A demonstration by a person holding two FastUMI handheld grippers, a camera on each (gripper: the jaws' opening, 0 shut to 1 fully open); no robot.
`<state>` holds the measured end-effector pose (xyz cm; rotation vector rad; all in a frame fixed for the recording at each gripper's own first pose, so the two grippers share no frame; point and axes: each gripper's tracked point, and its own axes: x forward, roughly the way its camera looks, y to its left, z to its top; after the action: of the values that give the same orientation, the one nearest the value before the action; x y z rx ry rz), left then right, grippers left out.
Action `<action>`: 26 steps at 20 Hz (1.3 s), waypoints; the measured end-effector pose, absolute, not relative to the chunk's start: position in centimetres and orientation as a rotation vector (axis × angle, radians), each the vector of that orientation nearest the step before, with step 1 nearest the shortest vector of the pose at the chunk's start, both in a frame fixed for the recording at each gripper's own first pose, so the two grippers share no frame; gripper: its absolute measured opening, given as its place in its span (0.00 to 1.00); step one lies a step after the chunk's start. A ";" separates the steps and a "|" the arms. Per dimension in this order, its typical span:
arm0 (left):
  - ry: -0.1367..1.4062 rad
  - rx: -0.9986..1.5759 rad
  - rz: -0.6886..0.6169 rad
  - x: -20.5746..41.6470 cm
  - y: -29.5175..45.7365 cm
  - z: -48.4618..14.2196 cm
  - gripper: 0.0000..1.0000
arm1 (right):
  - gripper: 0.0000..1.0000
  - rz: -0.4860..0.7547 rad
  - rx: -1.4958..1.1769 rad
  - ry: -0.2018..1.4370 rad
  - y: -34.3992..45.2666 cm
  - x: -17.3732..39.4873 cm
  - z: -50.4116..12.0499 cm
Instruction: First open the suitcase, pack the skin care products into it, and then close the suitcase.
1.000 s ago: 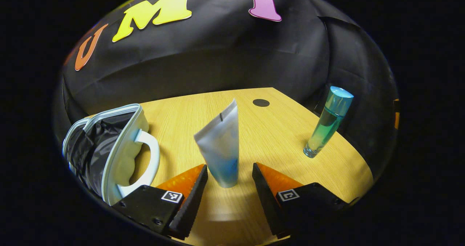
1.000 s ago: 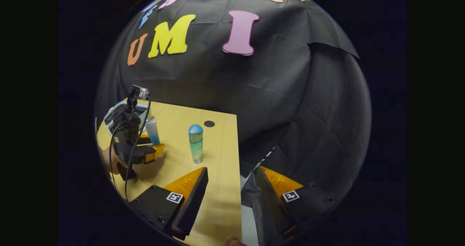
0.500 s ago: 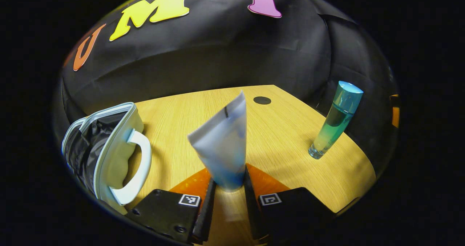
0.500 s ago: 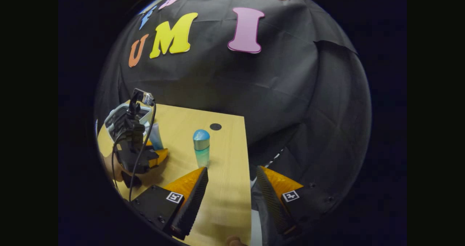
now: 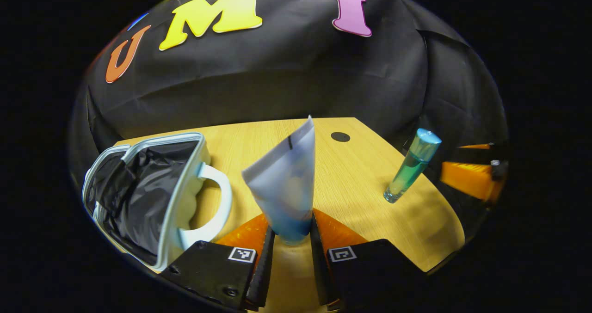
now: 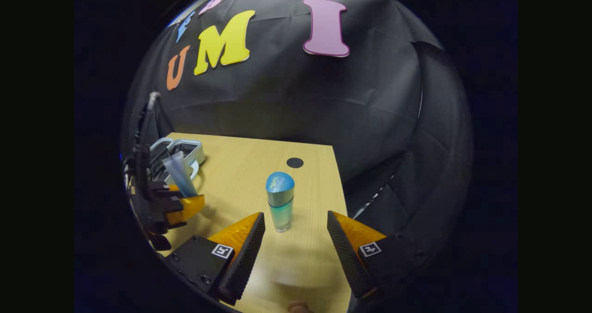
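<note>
A light wooden table with a pale oak grain [image 5: 351,183] carries the things. A small round black disc [image 5: 340,137] lies flat near its far edge, at about one o'clock from the table's middle. An open pale blue-white suitcase with black lining and a curved handle [image 5: 152,193] sits at nine o'clock. A tall clear bottle of blue-green liquid with a blue cap [image 5: 410,165] stands upright at three o'clock, well apart from the suitcase.

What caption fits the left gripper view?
Left gripper pinching a tube beside the open suitcase.
</note>
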<state>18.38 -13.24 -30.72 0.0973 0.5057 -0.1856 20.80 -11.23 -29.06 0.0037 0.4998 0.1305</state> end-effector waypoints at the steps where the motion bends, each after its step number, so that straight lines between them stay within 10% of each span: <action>1: 0.499 0.100 -0.180 17.7 -12.5 -29.9 0.43 | 0.80 0.137 0.007 0.500 -10.8 21.1 -29.5; 12: 0.463 0.099 -0.041 8.1 -4.0 -24.8 0.43 | 0.77 0.083 0.014 0.525 -7.9 26.1 -34.5; 18: 0.496 0.106 0.055 6.2 1.5 -23.3 0.43 | 0.44 0.042 0.025 0.560 -7.6 26.6 -35.4; 26: 0.527 0.071 0.139 5.6 8.9 -22.3 0.42 | 0.38 0.052 0.040 0.610 -6.1 23.0 -33.9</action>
<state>5.63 8.91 -22.28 0.0713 0.5265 0.1387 22.97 -6.07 -33.85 0.0404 0.6099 0.0517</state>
